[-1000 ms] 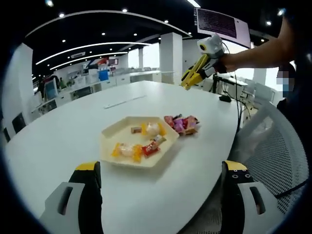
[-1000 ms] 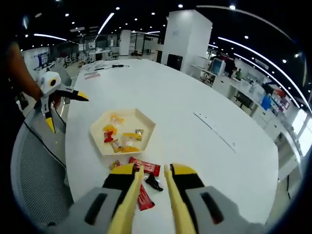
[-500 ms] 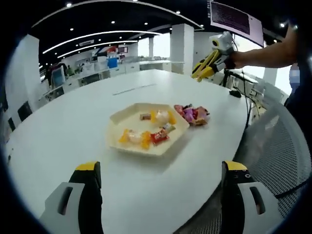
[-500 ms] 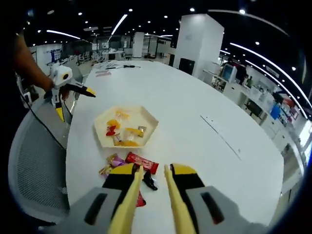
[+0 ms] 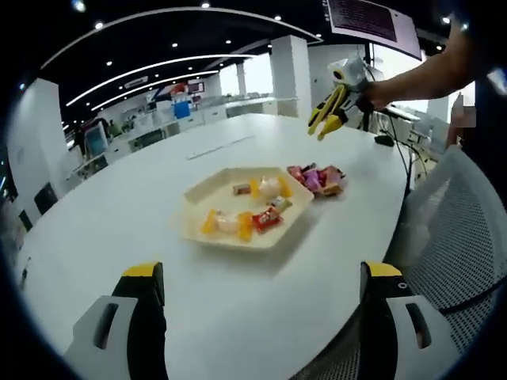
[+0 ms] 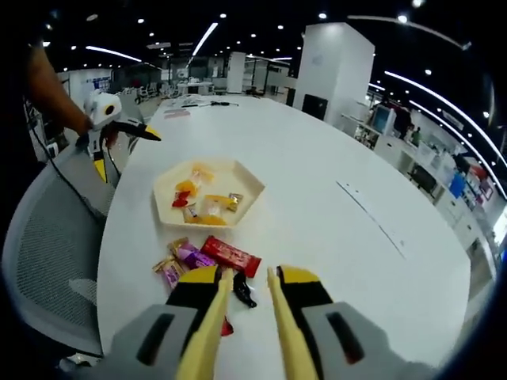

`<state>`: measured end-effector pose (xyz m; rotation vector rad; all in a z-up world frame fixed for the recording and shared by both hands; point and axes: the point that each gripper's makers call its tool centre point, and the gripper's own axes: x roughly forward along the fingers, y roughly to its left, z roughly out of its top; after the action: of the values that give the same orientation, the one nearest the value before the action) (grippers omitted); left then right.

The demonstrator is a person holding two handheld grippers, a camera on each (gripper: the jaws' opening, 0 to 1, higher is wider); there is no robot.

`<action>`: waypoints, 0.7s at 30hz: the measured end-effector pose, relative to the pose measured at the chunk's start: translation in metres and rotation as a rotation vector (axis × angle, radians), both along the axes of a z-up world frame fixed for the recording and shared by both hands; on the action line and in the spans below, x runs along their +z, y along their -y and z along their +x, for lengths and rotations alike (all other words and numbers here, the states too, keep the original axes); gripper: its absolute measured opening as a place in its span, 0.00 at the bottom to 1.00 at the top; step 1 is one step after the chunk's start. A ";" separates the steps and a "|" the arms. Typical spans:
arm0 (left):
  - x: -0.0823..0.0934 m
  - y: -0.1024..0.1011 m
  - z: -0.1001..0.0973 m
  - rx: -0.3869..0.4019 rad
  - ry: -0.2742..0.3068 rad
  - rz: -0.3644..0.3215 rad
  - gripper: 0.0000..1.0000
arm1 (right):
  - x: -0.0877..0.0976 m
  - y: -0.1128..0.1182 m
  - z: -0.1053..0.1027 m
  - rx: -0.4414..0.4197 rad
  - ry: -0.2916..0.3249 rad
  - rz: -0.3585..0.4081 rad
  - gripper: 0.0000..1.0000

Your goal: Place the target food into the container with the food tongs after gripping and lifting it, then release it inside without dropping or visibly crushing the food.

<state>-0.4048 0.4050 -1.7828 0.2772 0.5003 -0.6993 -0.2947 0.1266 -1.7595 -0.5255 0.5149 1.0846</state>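
A cream hexagonal tray (image 5: 207, 191) (image 6: 248, 188) holds several wrapped candies. Beside it on the white table lies a loose pile of wrapped candies (image 5: 318, 179) (image 6: 200, 257), red and purple among them. My right gripper (image 6: 249, 275) is shut on yellow food tongs (image 6: 214, 317); their arms stand slightly apart with nothing between them, above the near side of the pile. In the left gripper view the right gripper (image 5: 331, 111) hangs in a hand above the table's far side. My left gripper (image 5: 263, 273) (image 6: 129, 154) is wide open and holds nothing, back from the tray at the table's edge.
The white oval table (image 5: 119, 206) (image 6: 333, 174) stretches wide around the tray. A grey mesh chair (image 5: 455, 245) (image 6: 47, 253) stands at the table's edge. A small black item (image 6: 244, 294) lies by the pile. Office desks and pillars stand far behind.
Both cameras have shifted a little; the right gripper view now looks down on more of the candy pile. The tray and candies have not moved. Both grippers keep their states.
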 end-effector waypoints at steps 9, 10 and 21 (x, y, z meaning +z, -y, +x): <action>-0.002 0.002 -0.001 0.003 -0.010 0.010 1.00 | -0.028 -0.007 0.003 0.051 -0.029 -0.029 0.26; -0.002 0.000 0.000 0.013 -0.012 0.006 1.00 | -0.030 -0.007 0.004 0.054 -0.029 -0.032 0.26; -0.004 -0.003 0.001 0.040 -0.029 0.001 1.00 | -0.053 -0.014 0.006 0.116 -0.051 -0.072 0.26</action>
<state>-0.4036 0.4080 -1.7864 0.2574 0.5320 -0.6653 -0.2883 0.1409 -1.8129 -0.5982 0.5751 1.1962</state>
